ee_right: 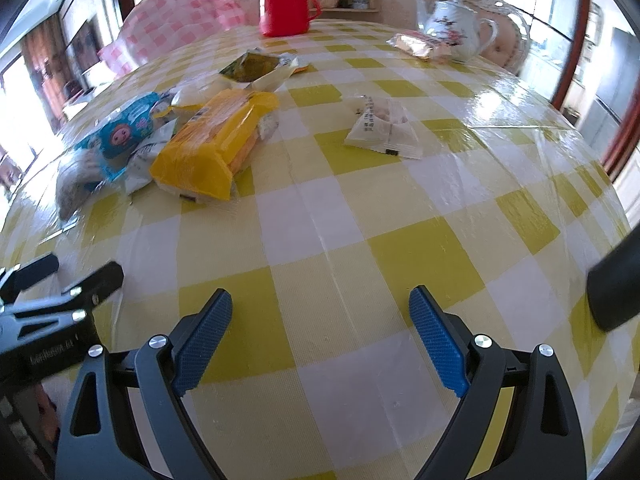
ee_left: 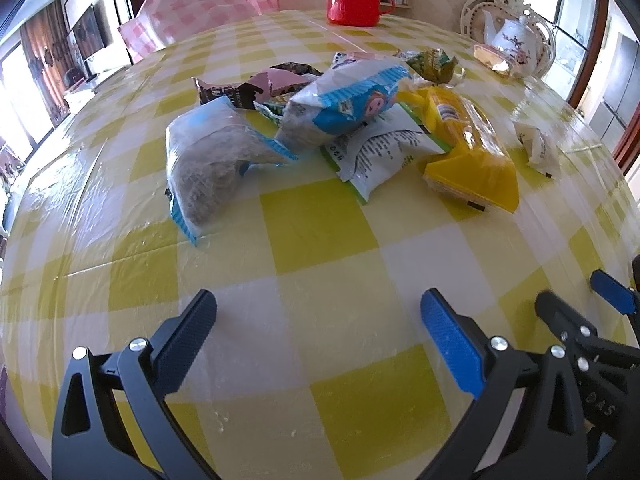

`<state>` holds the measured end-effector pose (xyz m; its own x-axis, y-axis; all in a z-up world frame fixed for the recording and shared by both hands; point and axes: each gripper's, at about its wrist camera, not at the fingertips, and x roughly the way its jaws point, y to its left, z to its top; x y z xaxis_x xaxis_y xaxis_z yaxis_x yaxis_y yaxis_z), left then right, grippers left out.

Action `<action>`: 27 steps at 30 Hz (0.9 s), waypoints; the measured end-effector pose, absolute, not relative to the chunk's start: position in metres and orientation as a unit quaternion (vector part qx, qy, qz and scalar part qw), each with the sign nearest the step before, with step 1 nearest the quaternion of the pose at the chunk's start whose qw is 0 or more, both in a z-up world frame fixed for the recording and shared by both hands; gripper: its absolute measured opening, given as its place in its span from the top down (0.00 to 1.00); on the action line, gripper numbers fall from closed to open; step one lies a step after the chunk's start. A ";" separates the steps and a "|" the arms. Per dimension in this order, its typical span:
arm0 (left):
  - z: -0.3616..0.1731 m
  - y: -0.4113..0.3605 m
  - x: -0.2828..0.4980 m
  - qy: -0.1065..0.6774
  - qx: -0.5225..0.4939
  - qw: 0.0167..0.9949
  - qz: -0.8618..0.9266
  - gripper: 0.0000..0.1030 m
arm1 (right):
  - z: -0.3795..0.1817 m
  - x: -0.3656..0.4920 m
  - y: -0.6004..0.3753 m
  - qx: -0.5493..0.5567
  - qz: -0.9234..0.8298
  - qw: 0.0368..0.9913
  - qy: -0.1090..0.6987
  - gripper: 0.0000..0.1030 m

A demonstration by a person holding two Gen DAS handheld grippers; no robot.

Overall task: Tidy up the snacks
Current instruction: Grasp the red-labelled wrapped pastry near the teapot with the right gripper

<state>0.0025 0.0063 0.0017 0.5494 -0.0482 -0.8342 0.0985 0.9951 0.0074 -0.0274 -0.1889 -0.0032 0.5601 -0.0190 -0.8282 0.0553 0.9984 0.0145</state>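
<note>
Glossy checked cloth (ee_right: 360,200) carries crinkled snacks (ee_left: 340,120) in a heap (one, perhaps paper, lies apart). Left gripper (ee_left: 320,312) and right gripper (ee_right: 320,312) gape wide, empty.

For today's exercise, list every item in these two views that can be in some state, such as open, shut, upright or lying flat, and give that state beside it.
left gripper: open, empty, above the table.
right gripper: open, empty.
yellow packet: sealed, lying flat.
white packet: lying alone, apart from the pile.
blue packet: resting on other packets.
clear bag: lying on its side.
red flask: upright, lid on.
teapot: upright, lid on.
</note>
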 end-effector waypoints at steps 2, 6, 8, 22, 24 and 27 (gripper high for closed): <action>0.002 0.009 0.003 0.474 0.023 0.880 -0.031 0.01 | -0.002 -0.026 -0.194 0.021 0.003 0.877 0.480 0.16; 0.012 0.020 -0.002 0.448 -0.010 0.894 -0.003 0.01 | 0.038 -0.011 -0.228 0.104 -0.004 0.893 0.437 0.16; 0.027 0.024 -0.007 0.411 -0.041 0.911 0.005 0.01 | 0.066 0.015 -0.237 0.088 -0.031 0.912 0.400 0.16; 0.059 0.017 0.006 0.304 -0.111 0.946 0.009 0.01 | 0.092 0.308 -0.379 0.091 -0.087 0.939 0.319 0.16; 0.055 0.026 0.009 0.317 -0.126 0.940 0.014 0.01 | 0.081 0.334 -0.387 0.069 -0.092 0.936 0.331 0.16; 0.052 0.037 0.009 0.317 -0.140 0.938 0.027 0.01 | 0.069 0.367 -0.399 0.047 -0.100 0.930 0.350 0.16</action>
<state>0.0094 0.0373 0.0520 0.7971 -0.0388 -0.6026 -0.1389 0.9594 -0.2456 0.3673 -0.3994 0.0689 0.7347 -0.1542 -0.6607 0.2194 0.9755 0.0164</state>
